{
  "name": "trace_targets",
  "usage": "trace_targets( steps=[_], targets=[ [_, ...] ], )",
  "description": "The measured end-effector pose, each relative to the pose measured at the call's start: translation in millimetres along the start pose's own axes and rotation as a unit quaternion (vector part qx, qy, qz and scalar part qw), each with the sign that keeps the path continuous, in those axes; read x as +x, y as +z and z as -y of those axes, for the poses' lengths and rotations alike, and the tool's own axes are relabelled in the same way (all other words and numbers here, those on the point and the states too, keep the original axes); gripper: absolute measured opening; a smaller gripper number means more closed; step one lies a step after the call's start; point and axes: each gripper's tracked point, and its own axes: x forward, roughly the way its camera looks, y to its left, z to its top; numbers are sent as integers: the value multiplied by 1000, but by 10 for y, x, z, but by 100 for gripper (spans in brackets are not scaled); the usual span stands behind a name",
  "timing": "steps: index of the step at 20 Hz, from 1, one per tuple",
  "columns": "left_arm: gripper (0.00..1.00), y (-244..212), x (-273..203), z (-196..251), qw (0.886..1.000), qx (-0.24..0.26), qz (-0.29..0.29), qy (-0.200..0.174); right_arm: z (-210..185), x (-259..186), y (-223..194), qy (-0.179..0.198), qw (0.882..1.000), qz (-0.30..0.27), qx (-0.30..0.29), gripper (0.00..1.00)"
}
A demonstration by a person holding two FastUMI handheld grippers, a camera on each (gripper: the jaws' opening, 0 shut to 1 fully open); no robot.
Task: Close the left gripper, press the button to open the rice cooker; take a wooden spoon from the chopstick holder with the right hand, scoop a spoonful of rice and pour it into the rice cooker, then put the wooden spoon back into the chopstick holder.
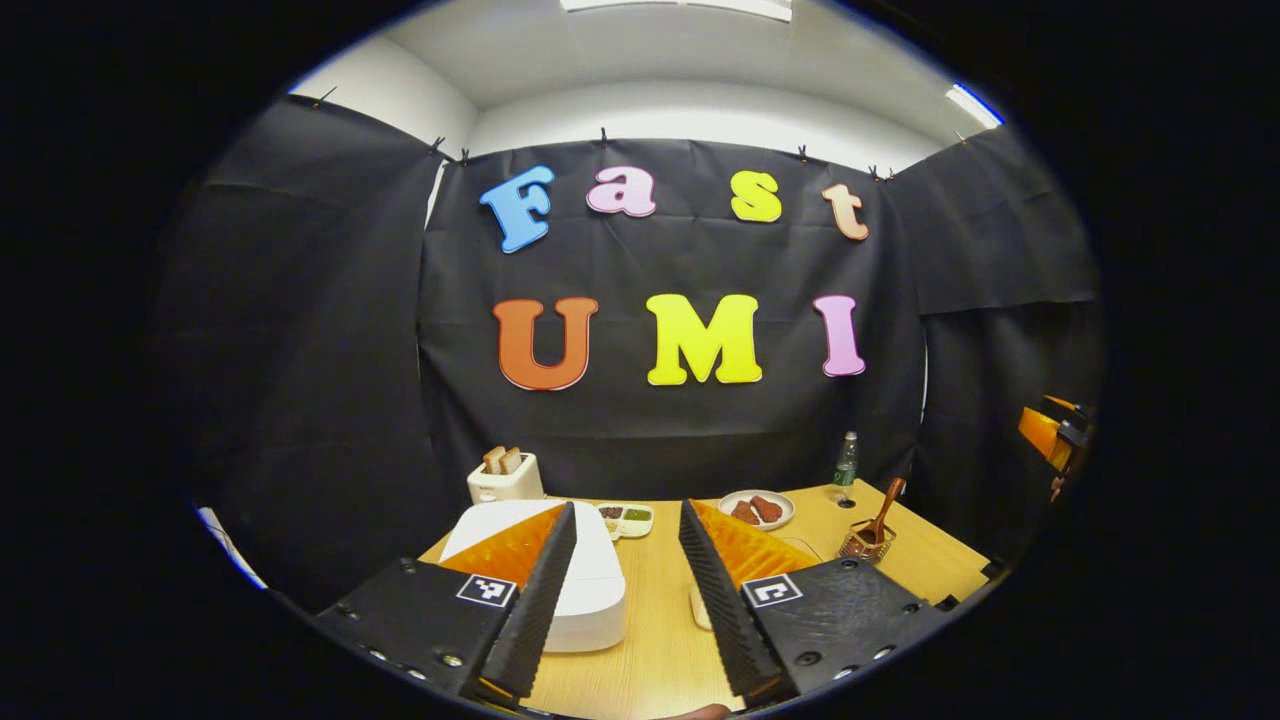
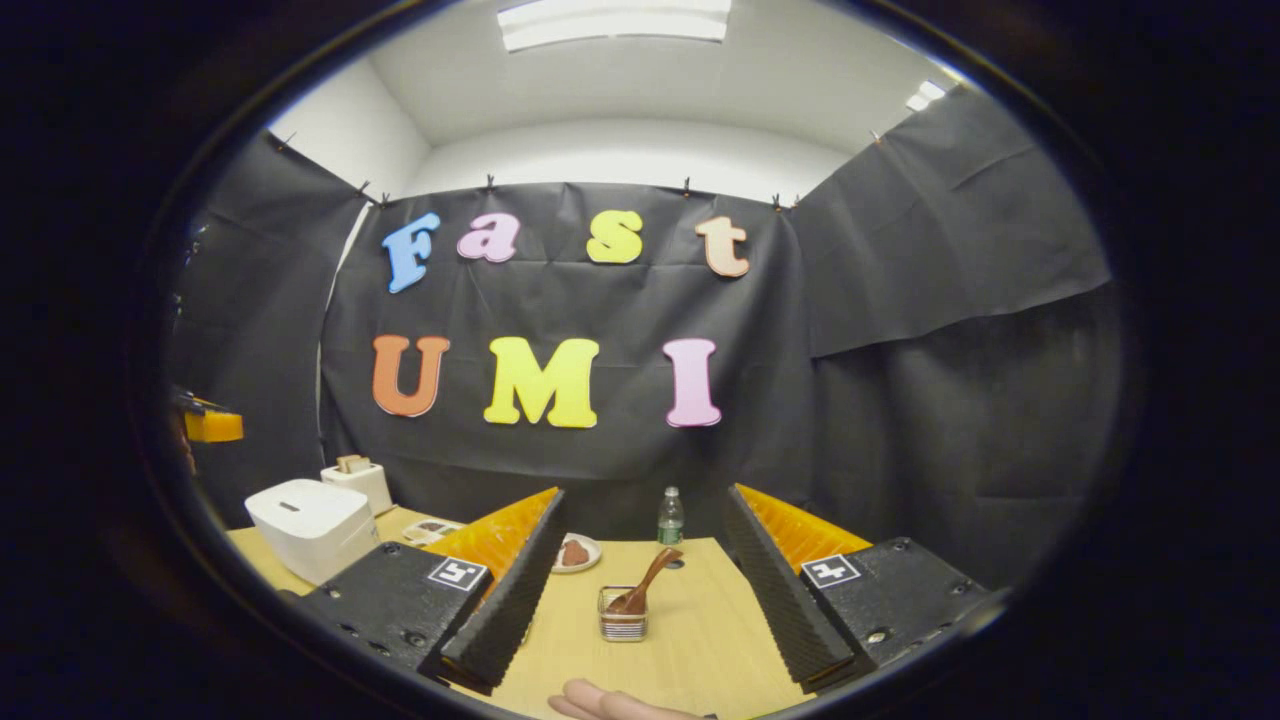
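Rice cooker (image 1: pixel 590 570) sits lid-down on the table (image 1: pixel 660 640), just ahead of the left gripper (image 1: pixel 625 590) and partly behind its left finger, and that gripper's jaws are spread wide with nothing in them. Right gripper (image 2: pixel 640 590) is gaping and empty too, with the chopstick holder (image 2: pixel 622 626) straight ahead between its fingers (wooden spoon (image 2: pixel 645 583) leaning in it) and a bottle (image 2: pixel 670 517) farther back.
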Motion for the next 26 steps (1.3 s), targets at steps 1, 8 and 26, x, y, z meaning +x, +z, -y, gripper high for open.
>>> trace_targets(
  steps=[1, 8, 26],
  targets=[
    [59, -17, 33, -28, 1000, 4, -4, 2, 20, 23, -20, 0, 1000, 2, 0, 99],
    [40, -127, 319, -253, 999, 18, -19, 35, 82, 241, -95, 4, 1000, 16, 2, 99],
    [0, -1322, 1226, -1051, 970, -15, -218, 103, 81, 603, -607, 6, 999, -32, -1, 99]
  ],
)
